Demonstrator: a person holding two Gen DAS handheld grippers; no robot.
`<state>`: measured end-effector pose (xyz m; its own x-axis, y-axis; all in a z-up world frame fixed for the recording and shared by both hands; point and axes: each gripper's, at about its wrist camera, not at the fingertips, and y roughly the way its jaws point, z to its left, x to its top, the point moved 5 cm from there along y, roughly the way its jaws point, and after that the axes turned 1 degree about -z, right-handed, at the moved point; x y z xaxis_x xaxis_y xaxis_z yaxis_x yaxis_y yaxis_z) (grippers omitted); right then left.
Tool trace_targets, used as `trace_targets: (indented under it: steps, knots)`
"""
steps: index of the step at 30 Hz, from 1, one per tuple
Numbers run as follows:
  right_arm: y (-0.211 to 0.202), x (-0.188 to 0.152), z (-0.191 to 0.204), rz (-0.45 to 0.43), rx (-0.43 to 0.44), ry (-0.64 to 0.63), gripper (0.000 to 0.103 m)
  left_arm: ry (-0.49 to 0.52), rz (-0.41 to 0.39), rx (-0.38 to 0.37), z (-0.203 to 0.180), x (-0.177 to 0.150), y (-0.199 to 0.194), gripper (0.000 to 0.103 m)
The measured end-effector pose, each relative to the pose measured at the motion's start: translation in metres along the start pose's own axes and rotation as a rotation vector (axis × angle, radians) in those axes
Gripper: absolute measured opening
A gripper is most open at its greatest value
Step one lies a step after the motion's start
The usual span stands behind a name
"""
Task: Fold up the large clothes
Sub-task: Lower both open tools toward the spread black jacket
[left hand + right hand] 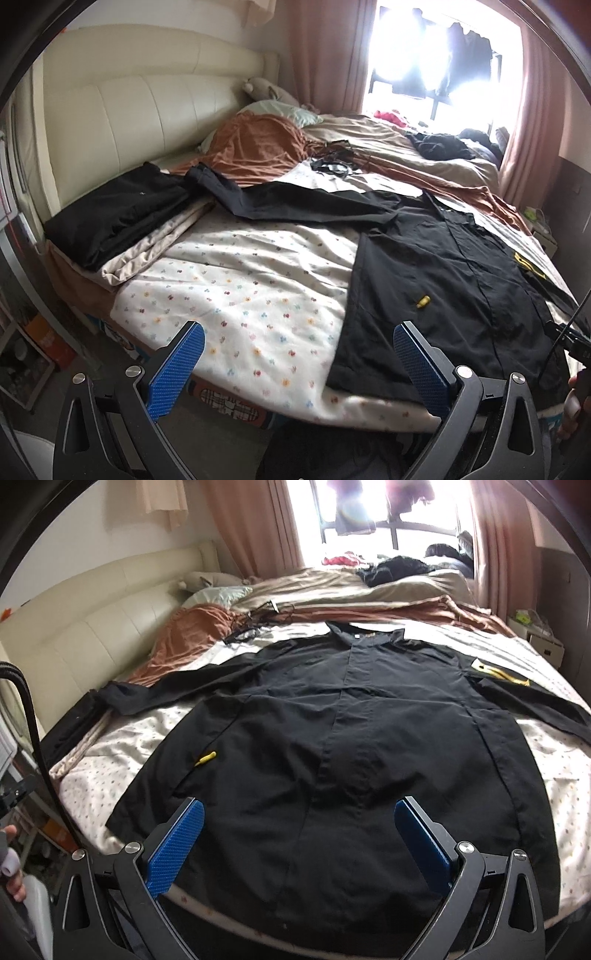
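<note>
black shirt [351, 738] | white floral-dotted quilt [240, 288] | rust-orange blanket [258, 147] | pink curtains [325, 51]

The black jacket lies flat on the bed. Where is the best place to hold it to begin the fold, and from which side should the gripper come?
Probably the long sleeve of the black jacket, near its cuff. It lies stretched out flat, away from the body, toward the headboard, so its free end lifts easily. Bring the open left gripper low from the foot of the bed and pinch the cuff edge.
</note>
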<state>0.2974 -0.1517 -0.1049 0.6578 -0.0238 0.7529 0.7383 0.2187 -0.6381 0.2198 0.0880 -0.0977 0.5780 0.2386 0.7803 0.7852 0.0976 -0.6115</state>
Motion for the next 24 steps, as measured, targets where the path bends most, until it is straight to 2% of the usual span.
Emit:
trace_targets:
  steps: [9,15,21,24]
  knots:
    - [0.030,0.038,-0.001,0.019,0.010,0.005,0.103,-0.035,0.039,-0.021,0.004,0.030,0.042,0.102]
    - [0.052,0.063,-0.004,0.026,0.011,0.001,0.103,-0.048,0.041,-0.005,0.009,0.052,0.071,0.102]
    - [0.078,0.083,-0.004,0.033,0.027,0.014,0.102,-0.071,0.047,-0.004,0.025,0.077,0.101,0.090]
    - [0.093,0.093,0.001,0.034,0.037,0.013,0.102,-0.084,0.042,-0.002,0.036,0.092,0.120,0.089]
